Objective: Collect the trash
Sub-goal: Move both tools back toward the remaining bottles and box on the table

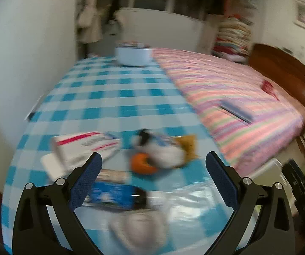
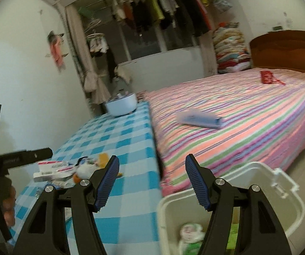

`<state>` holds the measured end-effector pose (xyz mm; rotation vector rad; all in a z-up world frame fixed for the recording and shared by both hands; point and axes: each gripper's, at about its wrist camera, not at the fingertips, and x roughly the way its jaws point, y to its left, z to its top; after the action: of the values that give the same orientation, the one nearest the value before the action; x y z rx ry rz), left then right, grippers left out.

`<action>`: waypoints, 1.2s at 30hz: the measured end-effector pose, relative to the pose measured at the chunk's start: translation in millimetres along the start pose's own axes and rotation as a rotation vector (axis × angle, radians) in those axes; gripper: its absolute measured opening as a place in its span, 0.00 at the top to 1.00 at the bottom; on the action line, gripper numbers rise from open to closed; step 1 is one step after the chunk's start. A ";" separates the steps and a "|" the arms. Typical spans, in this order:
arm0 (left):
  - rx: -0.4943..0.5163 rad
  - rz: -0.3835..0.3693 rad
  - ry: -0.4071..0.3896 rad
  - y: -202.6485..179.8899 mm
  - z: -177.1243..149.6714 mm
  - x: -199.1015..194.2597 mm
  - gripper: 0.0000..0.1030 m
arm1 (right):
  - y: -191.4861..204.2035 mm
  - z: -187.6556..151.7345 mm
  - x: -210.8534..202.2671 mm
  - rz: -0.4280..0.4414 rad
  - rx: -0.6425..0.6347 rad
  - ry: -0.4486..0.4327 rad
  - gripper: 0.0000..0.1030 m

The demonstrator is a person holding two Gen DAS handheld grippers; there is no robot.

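Right tongs (image 2: 151, 182) are being held open with nothing between the pads, over the gap between the checkered bench (image 2: 118, 140) and a white bin (image 2: 288, 193). Some crumpled trash (image 2: 189, 231) is sitting inside the bin.

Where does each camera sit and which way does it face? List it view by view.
Left wrist: on the left gripper, looking down over the checked table at blurred litter; both fingers show, apart and empty.
Right wrist: on the right gripper, between table and white bin, facing the bed; its fingers show, apart.
Shared: table, bed, white bowl.
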<state>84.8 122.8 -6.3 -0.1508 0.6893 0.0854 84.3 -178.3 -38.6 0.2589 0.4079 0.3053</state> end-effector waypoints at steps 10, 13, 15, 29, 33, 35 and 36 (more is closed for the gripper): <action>-0.262 -0.111 0.095 88.7 12.2 16.2 0.06 | 27.3 -8.3 18.6 0.043 -0.023 0.037 0.39; -0.310 -0.190 0.120 90.6 12.7 23.8 0.06 | 28.1 -9.1 21.4 0.047 -0.021 0.043 0.39; -0.339 -0.238 0.134 94.6 14.8 29.6 0.07 | 28.3 -9.6 21.4 0.049 -0.017 0.047 0.39; -0.486 -0.355 0.182 129.1 22.1 56.4 0.08 | 40.3 -10.5 39.2 0.082 -0.048 0.083 0.39; -0.501 -0.367 0.200 135.4 21.6 66.7 0.38 | 45.7 -7.2 47.8 0.109 -0.053 0.097 0.39; -0.535 -0.405 0.229 137.7 16.9 75.5 0.64 | 50.3 -3.7 57.6 0.127 -0.065 0.118 0.39; -0.545 -0.418 0.244 138.3 14.5 80.2 0.76 | 53.5 -2.6 64.2 0.140 -0.074 0.138 0.39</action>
<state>137.8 263.9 -61.8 -0.8355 0.8518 -0.1522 126.6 -106.7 -46.8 0.1944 0.5146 0.4770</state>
